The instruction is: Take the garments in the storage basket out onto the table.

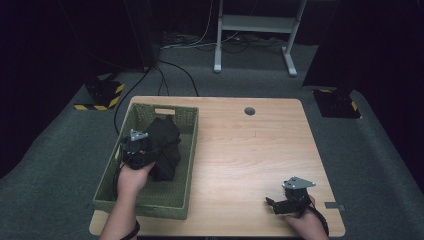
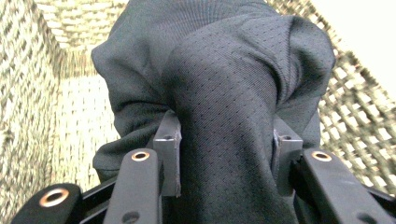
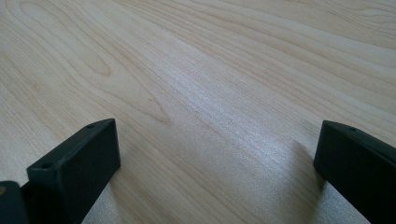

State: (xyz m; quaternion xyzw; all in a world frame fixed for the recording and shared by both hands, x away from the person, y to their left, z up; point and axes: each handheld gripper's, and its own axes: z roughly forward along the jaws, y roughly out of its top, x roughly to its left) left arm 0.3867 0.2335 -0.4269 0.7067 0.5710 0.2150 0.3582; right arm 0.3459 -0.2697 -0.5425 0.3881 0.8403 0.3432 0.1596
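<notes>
A bunched black garment (image 1: 165,145) lies in a green woven basket (image 1: 150,200) on the left half of the wooden table. My left gripper (image 1: 142,150) is inside the basket, shut on a thick fold of this black fabric (image 2: 224,116), which bulges between the two jaws in the left gripper view. My right gripper (image 1: 275,204) rests near the table's front right edge, open, with bare wood (image 3: 205,116) between its jaws.
The basket's woven walls (image 2: 28,93) close in on both sides of the garment. The table (image 1: 250,150) has a round cable hole (image 1: 249,111) at the back. Beyond the table stand a desk frame (image 1: 255,30) and floor cables.
</notes>
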